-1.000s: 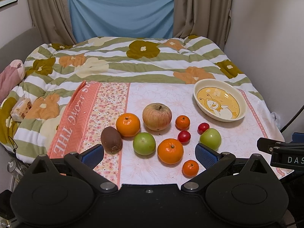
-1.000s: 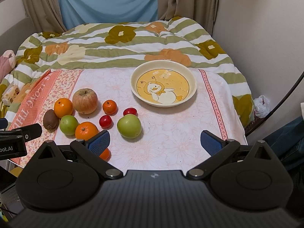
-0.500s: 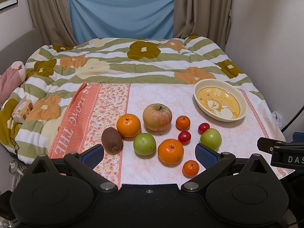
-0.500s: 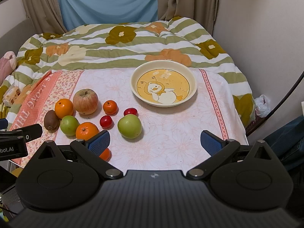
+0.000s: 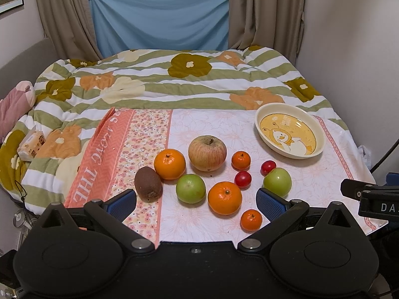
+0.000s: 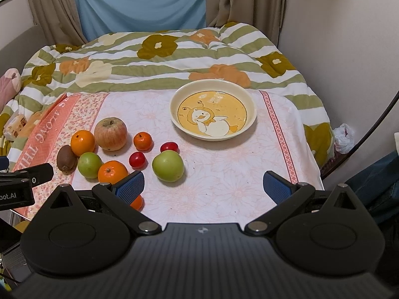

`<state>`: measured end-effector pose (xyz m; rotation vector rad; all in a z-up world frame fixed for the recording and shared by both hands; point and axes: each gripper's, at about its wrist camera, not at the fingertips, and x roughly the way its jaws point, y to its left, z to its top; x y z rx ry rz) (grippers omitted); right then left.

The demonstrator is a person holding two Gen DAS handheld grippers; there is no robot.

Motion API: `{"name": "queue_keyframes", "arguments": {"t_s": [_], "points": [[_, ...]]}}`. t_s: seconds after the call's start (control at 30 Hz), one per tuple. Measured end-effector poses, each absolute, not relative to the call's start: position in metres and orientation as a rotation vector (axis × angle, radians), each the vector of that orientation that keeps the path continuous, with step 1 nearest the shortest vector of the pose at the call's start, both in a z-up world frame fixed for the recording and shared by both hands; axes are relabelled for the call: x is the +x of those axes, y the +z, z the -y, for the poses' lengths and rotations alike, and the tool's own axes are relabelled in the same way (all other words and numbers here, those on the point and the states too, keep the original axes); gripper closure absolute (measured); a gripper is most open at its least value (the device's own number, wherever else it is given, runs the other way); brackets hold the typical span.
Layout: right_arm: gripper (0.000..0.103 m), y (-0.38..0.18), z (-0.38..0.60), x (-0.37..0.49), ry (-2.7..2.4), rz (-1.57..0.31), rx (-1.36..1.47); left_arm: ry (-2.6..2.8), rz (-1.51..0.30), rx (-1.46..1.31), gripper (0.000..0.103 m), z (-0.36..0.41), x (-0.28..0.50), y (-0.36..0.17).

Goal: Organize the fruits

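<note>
Ten pieces of fruit lie loose on the worktop's pink flower-print cloth (image 6: 224,186), clustered at its left side, and none is yet in the cream shallow bowl with a yellow cartoon duck (image 6: 250,122), which sits well apart toward the far right. I take that bowl to be where they are meant to go, so the sorting looks unstarted.

Biggest is one reddish-yellow apple (image 5: 207,152) at the back of the group. Next come two large oranges (image 5: 169,164) and two round green apples (image 5: 190,188), then one fuzzy brown kiwi (image 5: 148,184) at the left edge. Smaller are two little mandarins (image 5: 241,160), and smallest are two red cherry tomatoes (image 5: 242,179), side by side between the mandarins and the right green apple.

Both tools hang back over the near edge. The left tongs (image 5: 197,200) stand wide and hold nothing; the right tongs (image 6: 203,186) are likewise spread and empty, nearest the green apple on the right (image 6: 168,165).
</note>
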<state>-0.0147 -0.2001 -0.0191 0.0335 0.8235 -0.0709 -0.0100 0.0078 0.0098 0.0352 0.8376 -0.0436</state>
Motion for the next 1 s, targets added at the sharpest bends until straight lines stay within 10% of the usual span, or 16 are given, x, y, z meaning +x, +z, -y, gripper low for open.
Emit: {"name": "queue_keyframes", "arguments": {"t_s": [1.0], "points": [[0.0, -0.05, 0.146, 0.027, 0.414, -0.763, -0.085, 0.133, -0.843, -0.02, 0.0, -0.061, 0.002, -0.021]]}}
